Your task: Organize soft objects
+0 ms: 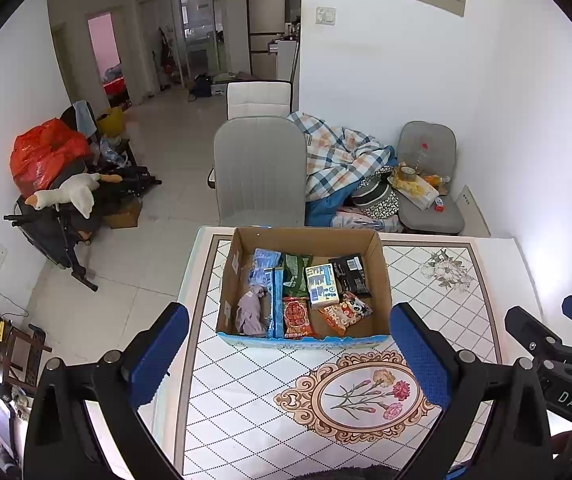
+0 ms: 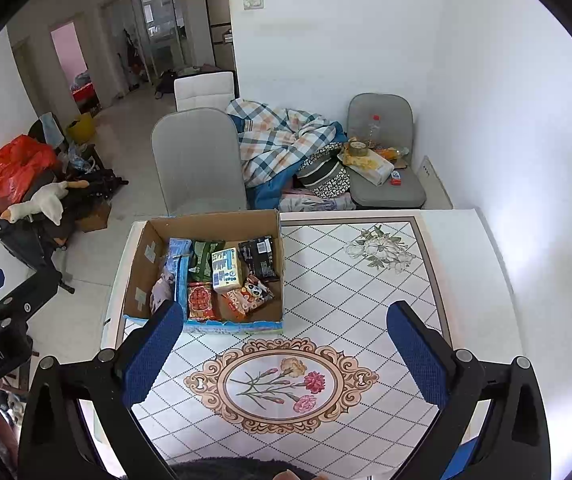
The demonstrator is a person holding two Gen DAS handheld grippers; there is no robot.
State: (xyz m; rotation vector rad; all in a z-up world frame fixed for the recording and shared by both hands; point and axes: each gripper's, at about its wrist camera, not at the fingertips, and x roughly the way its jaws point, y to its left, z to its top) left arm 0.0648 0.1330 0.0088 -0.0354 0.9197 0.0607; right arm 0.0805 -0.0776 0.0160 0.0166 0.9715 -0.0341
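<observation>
A cardboard box (image 1: 381, 280) stands on the patterned table (image 1: 246, 400); it also shows in the right wrist view (image 2: 282, 264). Inside lie several snack packets, a pale purple cloth (image 1: 250, 312), a blue packet (image 1: 274, 300), a red packet (image 1: 295, 318) and a cream carton (image 1: 321, 284). My left gripper (image 1: 289, 356) is open and empty, held above the table just short of the box's near wall. My right gripper (image 2: 286, 352) is open and empty over the flower medallion (image 2: 282, 384), to the right of the box.
A grey chair (image 1: 260, 172) stands behind the table, with a plaid blanket (image 1: 341, 156) heaped beside it and a second chair (image 1: 429, 184) holding clutter. A stroller with a plush goose (image 1: 70, 196) and red bag (image 1: 46, 152) sits at left on the floor.
</observation>
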